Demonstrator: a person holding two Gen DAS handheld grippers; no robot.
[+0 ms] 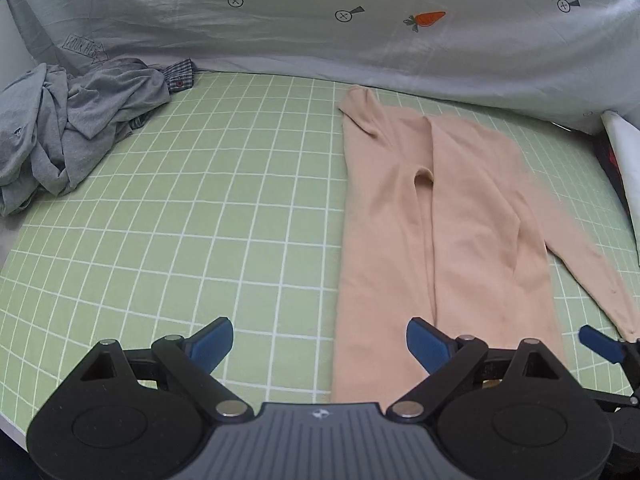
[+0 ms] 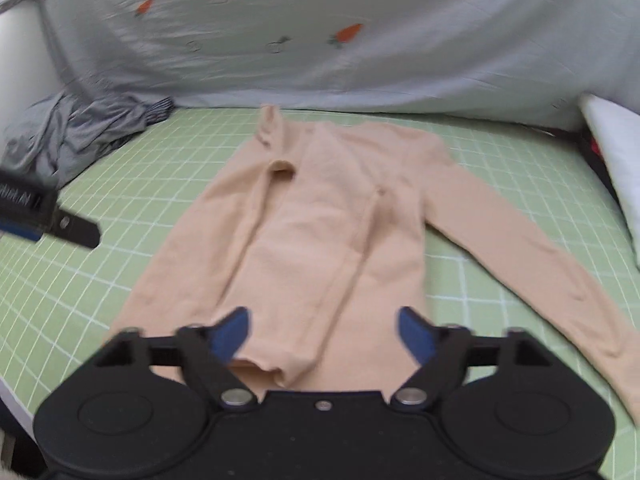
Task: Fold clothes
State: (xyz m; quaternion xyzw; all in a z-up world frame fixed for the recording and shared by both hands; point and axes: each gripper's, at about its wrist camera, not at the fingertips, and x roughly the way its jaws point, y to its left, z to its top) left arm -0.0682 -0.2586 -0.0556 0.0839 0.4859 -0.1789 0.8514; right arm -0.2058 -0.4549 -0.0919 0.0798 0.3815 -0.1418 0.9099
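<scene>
On the green, white-gridded bed sheet (image 1: pixel 200 200), a beige long-sleeved top (image 2: pixel 328 232) lay flat, partly folded lengthwise, well right of a crumpled grey clothes heap (image 1: pixel 68 128). Left gripper (image 1: pixel 320 344) and right gripper (image 2: pixel 322 334) gaped wide, holding nothing, near the top's hem.

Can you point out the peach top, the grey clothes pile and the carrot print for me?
peach top (image 2: pixel 316 240): right wrist view, middle of its body.
grey clothes pile (image 1: pixel 68 128): left wrist view, centre of the heap.
carrot print (image 1: pixel 430 19): left wrist view, its orange body.
</scene>
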